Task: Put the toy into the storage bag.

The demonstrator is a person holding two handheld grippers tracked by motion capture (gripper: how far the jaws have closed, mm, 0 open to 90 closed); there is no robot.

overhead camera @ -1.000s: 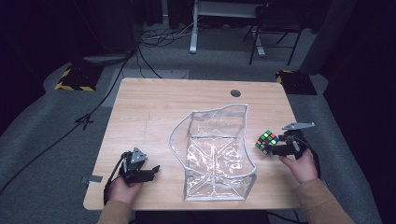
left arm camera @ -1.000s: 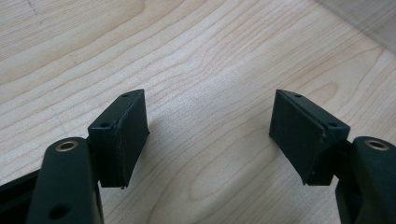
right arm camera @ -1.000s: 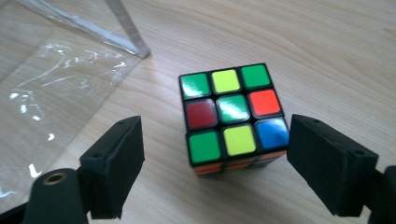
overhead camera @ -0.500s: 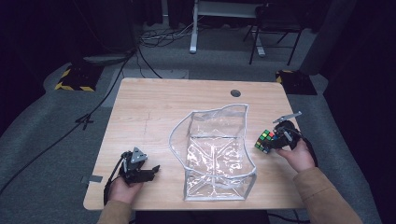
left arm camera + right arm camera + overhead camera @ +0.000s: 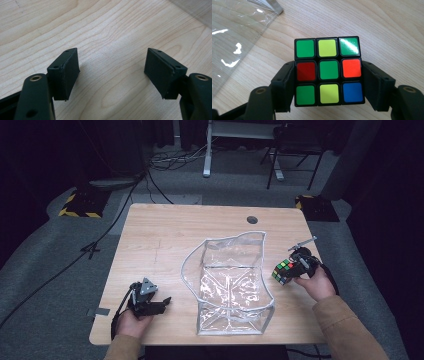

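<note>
A scrambled puzzle cube (image 5: 281,271) sits on the wooden table (image 5: 165,235) just right of a clear plastic zip bag (image 5: 230,285). My right gripper (image 5: 288,268) has just been closing around it. In the right gripper view both pads meet the sides of the cube (image 5: 328,70), so my right gripper (image 5: 329,68) is shut on it. The bag's edge (image 5: 237,35) lies at the upper left there. My left gripper (image 5: 162,303) rests near the table's front left. Its jaws stand open over bare wood, with nothing between them in the left gripper view (image 5: 112,62).
The bag stands open-mouthed in the middle of the table, reaching to the front edge. A round cable hole (image 5: 252,219) is at the back. Beyond the table are cables, a chair (image 5: 295,150) and yellow-black floor blocks (image 5: 80,202).
My right hand has slid left up to the cube and its jaws have closed in on the cube's sides. The left hand and the bag have stayed put.
</note>
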